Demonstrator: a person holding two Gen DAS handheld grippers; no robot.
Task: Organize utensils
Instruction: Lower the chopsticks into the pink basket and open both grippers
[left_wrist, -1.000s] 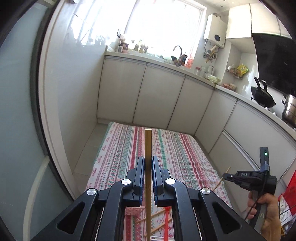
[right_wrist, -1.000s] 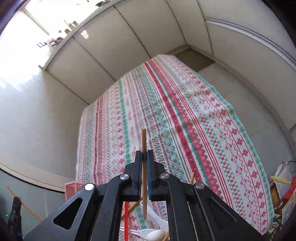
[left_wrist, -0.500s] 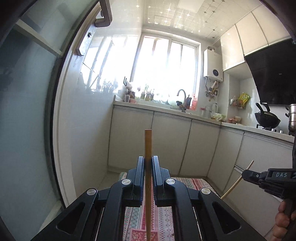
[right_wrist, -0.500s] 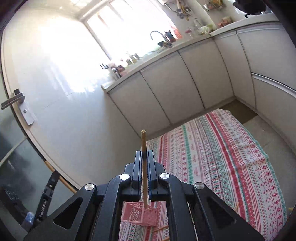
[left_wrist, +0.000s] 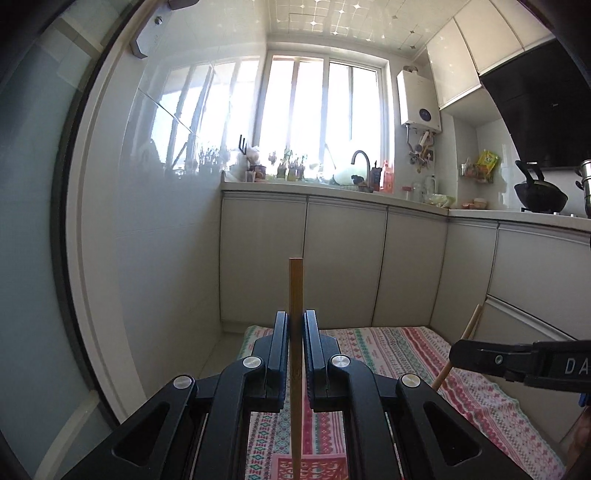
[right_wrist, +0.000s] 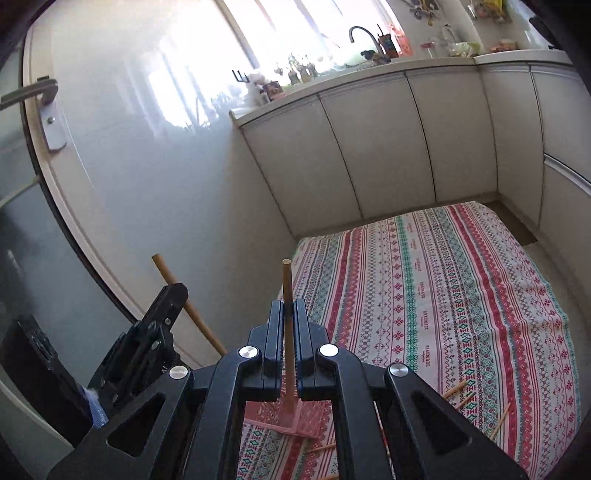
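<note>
While the left wrist view looks nearly level across a kitchen, the left gripper (left_wrist: 295, 328) has its jaws pressed onto a wooden chopstick (left_wrist: 295, 288) that stands upright between them, its squared top rising above the fingertips and its lower length running down past the bottom edge. Below it lies a patterned cloth (left_wrist: 406, 354) striped in red, green and white, and at the bottom edge a red-pink container (left_wrist: 317, 468) shows only as a sliver; what it holds cannot be told from here. At the right, the right gripper (left_wrist: 458, 356) reaches in sideways, with a second chopstick (left_wrist: 471, 328) slanting through its tip.

From the right wrist view, tilted down at the cloth (right_wrist: 443, 295), the right gripper (right_wrist: 287, 317) pinches its own round-ended chopstick (right_wrist: 286, 280) upright. The stick's lower end lines up with a pink perforated basket (right_wrist: 306, 421) lying on the cloth just beyond the jaws; most of the basket is hidden and its contents cannot be made out. Several loose chopsticks (right_wrist: 461, 400) lie on the cloth to the right of the basket, outside it. At the left, the left gripper (right_wrist: 173, 295) holds its chopstick (right_wrist: 162, 269) slanting up and away.
</note>
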